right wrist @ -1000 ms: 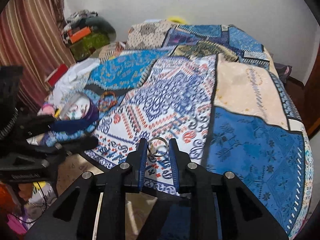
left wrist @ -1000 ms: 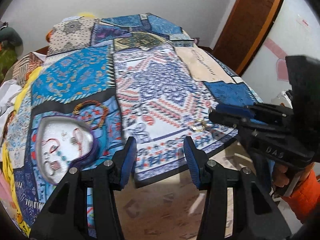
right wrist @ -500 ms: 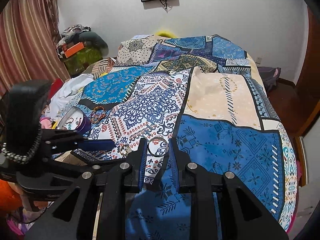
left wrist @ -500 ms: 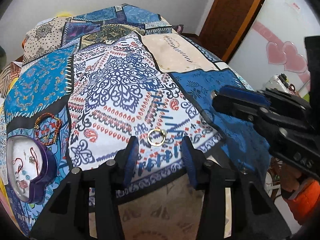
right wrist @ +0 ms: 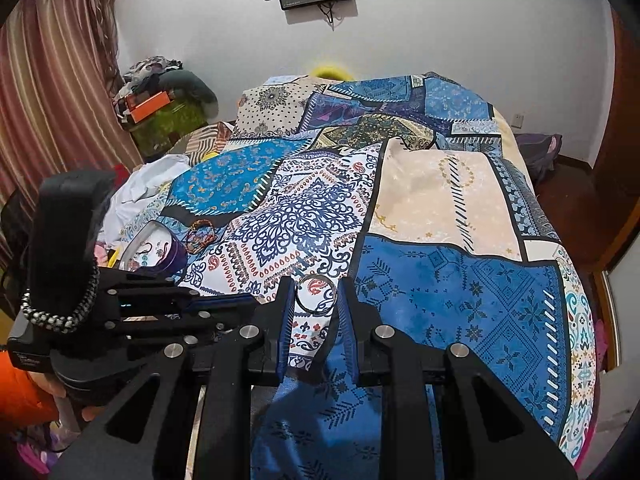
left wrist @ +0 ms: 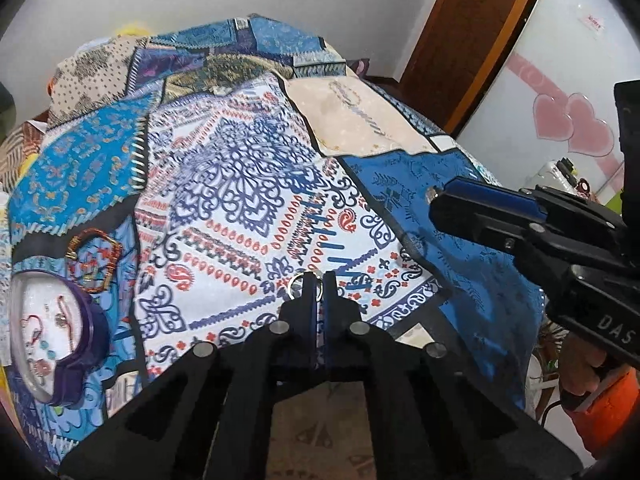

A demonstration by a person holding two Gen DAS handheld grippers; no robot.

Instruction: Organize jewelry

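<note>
Jewelry lies at the far left of the left wrist view: a purple heart-shaped tray (left wrist: 86,340) with a white lining sits on the patchwork bedspread (left wrist: 224,184), holding small earrings and beads too small to tell apart. Touching its upper edge, a beaded bracelet (left wrist: 94,260) in red and gold rests on a blue patch. Toward the middle, the left gripper (left wrist: 313,284) has its jaws drawn nearly together on a thin silver ring (left wrist: 293,285), which stands on edge at the fingertips near the foot edge of the bed. To the right in that view, the right gripper (left wrist: 436,200) hangs over the dark blue patch, with a second ring just visible at its tip.

In the right wrist view, the left gripper (right wrist: 240,300) reaches in from the left, low over the bed edge. Behind it sit the tray (right wrist: 138,240) and the bracelet (right wrist: 200,232). At the centre, the right gripper (right wrist: 314,294) has its jaws part open, pinching a larger silver ring (right wrist: 315,294) upright between the blue pads (right wrist: 286,312), above the bedspread (right wrist: 440,280).
</note>
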